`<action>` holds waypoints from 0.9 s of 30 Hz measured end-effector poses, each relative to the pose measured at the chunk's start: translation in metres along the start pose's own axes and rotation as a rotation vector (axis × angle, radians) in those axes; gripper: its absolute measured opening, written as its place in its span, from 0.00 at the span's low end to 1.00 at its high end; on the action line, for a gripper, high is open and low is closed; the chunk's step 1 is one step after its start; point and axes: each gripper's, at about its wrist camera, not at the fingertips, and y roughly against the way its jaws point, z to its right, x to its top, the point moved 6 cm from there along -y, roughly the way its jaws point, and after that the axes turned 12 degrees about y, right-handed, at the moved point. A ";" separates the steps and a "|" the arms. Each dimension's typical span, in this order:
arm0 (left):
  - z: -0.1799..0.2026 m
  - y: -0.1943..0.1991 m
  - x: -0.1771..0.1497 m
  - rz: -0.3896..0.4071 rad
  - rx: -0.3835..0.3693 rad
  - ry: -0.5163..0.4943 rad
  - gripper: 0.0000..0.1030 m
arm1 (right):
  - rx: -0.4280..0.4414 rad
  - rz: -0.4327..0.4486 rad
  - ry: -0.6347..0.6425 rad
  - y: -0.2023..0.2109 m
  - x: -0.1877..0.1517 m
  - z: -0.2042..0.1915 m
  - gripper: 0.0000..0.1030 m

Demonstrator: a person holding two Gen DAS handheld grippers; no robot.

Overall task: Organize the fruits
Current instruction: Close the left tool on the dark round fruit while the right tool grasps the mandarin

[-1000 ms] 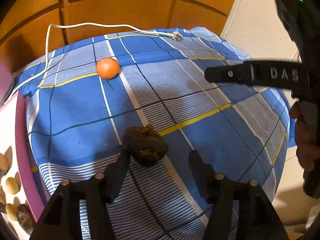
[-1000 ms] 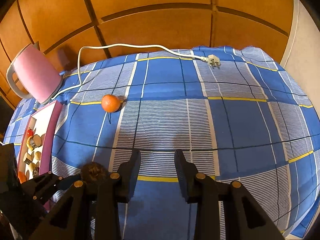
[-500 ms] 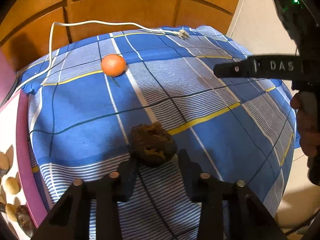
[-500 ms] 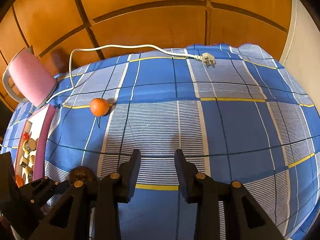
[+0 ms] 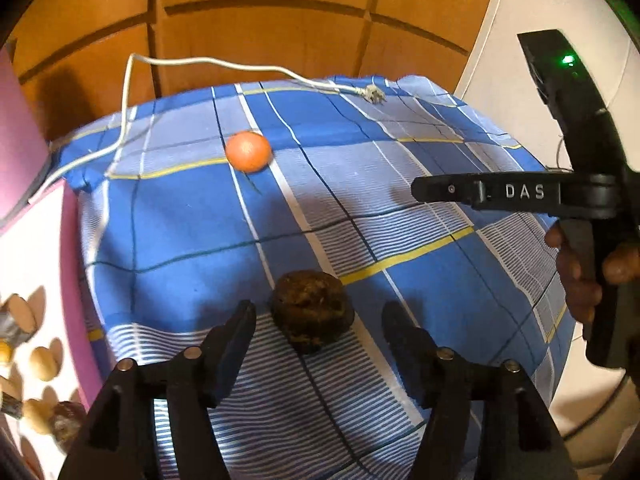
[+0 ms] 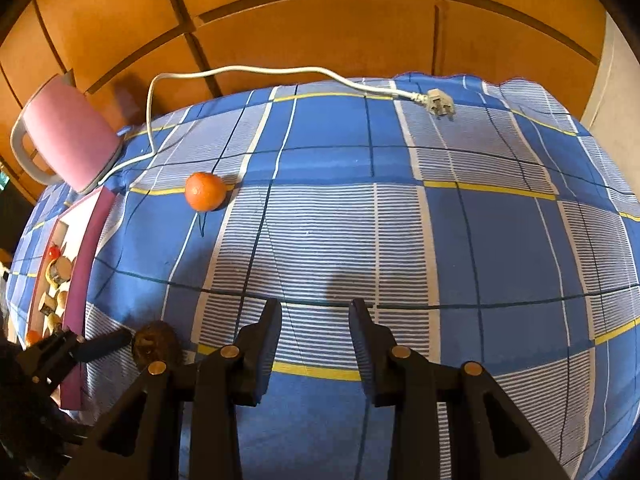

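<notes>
A dark brown rough fruit [image 5: 313,310] lies on the blue checked cloth between the fingertips of my open left gripper [image 5: 318,322], with a gap on each side. It also shows low left in the right wrist view [image 6: 157,345]. An orange fruit [image 5: 248,151] lies farther back on the cloth; the right wrist view shows it too [image 6: 205,191]. My right gripper [image 6: 315,318] is open and empty above the cloth, and appears at the right of the left wrist view [image 5: 432,193]. A purple-rimmed tray [image 6: 85,268] with several fruits lies at the left.
A pink kettle [image 6: 66,142] stands at the back left, its white cord [image 6: 256,70] running along the back edge to a plug [image 6: 439,103]. Wooden panelling rises behind the table. The cloth drops off at the right edge [image 5: 560,320].
The left gripper closed in around the brown fruit, then opened wider again with the fruit still on the cloth. The right gripper shifted slightly.
</notes>
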 end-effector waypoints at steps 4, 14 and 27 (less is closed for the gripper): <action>-0.008 0.010 0.000 0.024 -0.003 0.024 0.67 | 0.063 0.019 0.006 -0.003 0.009 -0.003 0.34; -0.025 0.022 -0.007 0.027 0.009 0.102 0.68 | 0.172 0.016 0.121 -0.030 0.051 -0.041 0.37; -0.032 0.040 -0.017 0.031 0.008 0.093 0.69 | 0.109 -0.057 0.321 -0.091 0.106 -0.085 0.42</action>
